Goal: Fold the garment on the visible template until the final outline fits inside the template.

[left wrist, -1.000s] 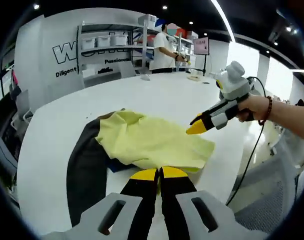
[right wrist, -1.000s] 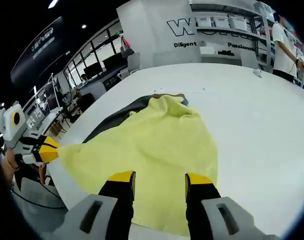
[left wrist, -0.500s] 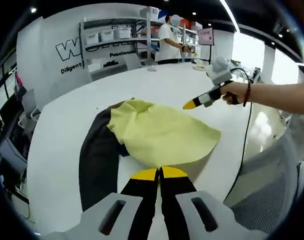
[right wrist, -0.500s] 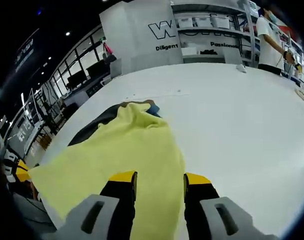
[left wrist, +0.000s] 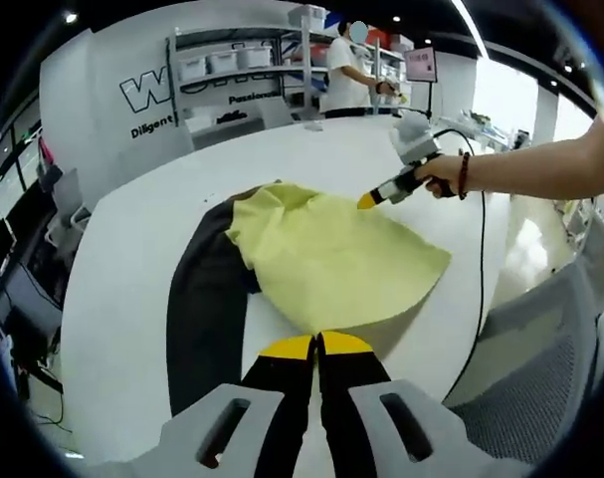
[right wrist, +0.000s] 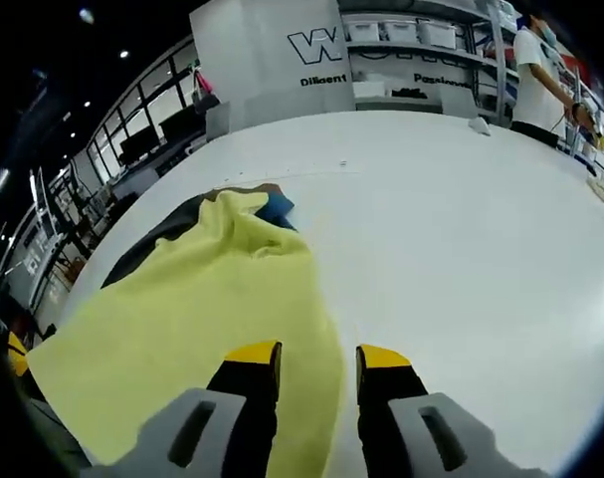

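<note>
Left gripper view: left gripper (left wrist: 316,346) rises from bottom centre w/ yellow tips pressed together, pinching the near edge of the yellow garment (left wrist: 331,261). Garment spreads away ahead of the tips over the white table (left wrist: 132,239); its far end is bunched. A dark template (left wrist: 207,309) lies under it, showing as a long strip to the left of the jaws & ahead. Right gripper (left wrist: 366,200) comes in from the right, ahead of the left tips, yellow tip just over the garment's far-right edge, held by a hand (left wrist: 443,181) w/ a bead bracelet; whether its jaws are apart can't be told here. Person (left wrist: 349,70) stands by shelves (left wrist: 237,75) far behind.

Right gripper view: right gripper (right wrist: 316,357) jaws apart, nothing between the tips; left jaw over the garment (right wrist: 197,314), right jaw over bare table (right wrist: 451,249). Garment runs ahead & to the left of the jaws, template (right wrist: 147,244) peeking out along its far-left side
</note>
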The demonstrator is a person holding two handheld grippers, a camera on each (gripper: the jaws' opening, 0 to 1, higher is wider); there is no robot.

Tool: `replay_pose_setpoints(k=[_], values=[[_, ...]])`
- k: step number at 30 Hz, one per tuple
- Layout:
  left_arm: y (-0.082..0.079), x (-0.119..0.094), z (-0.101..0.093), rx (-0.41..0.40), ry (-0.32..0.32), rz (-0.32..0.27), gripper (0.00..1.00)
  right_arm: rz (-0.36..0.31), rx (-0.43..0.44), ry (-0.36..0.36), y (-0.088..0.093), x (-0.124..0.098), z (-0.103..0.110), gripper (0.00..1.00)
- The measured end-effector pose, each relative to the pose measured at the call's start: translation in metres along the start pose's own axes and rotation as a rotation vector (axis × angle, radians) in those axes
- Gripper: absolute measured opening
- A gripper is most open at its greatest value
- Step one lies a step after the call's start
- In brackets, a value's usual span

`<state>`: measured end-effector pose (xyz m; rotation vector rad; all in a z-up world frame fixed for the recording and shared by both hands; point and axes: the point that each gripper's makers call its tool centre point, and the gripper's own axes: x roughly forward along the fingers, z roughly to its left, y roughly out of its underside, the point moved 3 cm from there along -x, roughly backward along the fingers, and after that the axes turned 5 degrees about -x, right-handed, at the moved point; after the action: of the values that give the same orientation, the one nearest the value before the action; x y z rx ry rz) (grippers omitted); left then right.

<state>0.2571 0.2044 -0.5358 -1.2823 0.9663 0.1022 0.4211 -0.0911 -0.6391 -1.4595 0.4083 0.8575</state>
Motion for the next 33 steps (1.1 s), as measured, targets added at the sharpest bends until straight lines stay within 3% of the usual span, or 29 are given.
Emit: replay_pose_setpoints(k=[3,4,5,10,14,19,23,24,25,29,33], values=[[0.000,0.001,0.001,0.002,-0.001,0.004,0.03,0.029,0.025,-0.005,0.006,0.006,-0.001,0.21],[-0.001,0.001,0.001,0.005,-0.003,0.005,0.03,-0.017,-0.017,0.000,-0.001,0.009,-0.003,0.20],[-0.001,0.001,0.002,0.007,-0.005,0.005,0.03,0.021,0.021,-0.001,0.005,0.008,0.000,0.17],[-0.002,0.001,0.003,0.007,-0.004,0.007,0.03,0.030,0.039,0.003,0.004,0.008,0.001,0.00],[-0.003,0.001,0.002,0.016,-0.002,0.007,0.03,0.014,0.047,-0.004,-0.002,0.000,0.011,0.00],[-0.005,0.001,0.001,0.025,-0.001,0.003,0.03,-0.100,-0.016,-0.089,-0.034,-0.018,0.054,0.00],[-0.004,0.001,0.001,0.032,-0.002,0.006,0.03,-0.128,-0.057,-0.156,-0.047,-0.025,0.084,0.00],[-0.004,0.001,0.002,0.034,-0.004,0.005,0.03,-0.153,-0.085,-0.217,-0.055,-0.031,0.108,0.00],[-0.004,0.001,0.002,0.035,-0.004,0.005,0.03,-0.162,-0.097,-0.235,-0.058,-0.033,0.118,0.00],[-0.005,0.000,0.003,0.037,-0.004,0.002,0.03,-0.169,-0.171,-0.334,-0.064,-0.039,0.162,0.00],[-0.003,-0.001,0.003,0.043,-0.006,0.005,0.03,-0.141,-0.254,-0.405,-0.057,-0.038,0.194,0.00]])
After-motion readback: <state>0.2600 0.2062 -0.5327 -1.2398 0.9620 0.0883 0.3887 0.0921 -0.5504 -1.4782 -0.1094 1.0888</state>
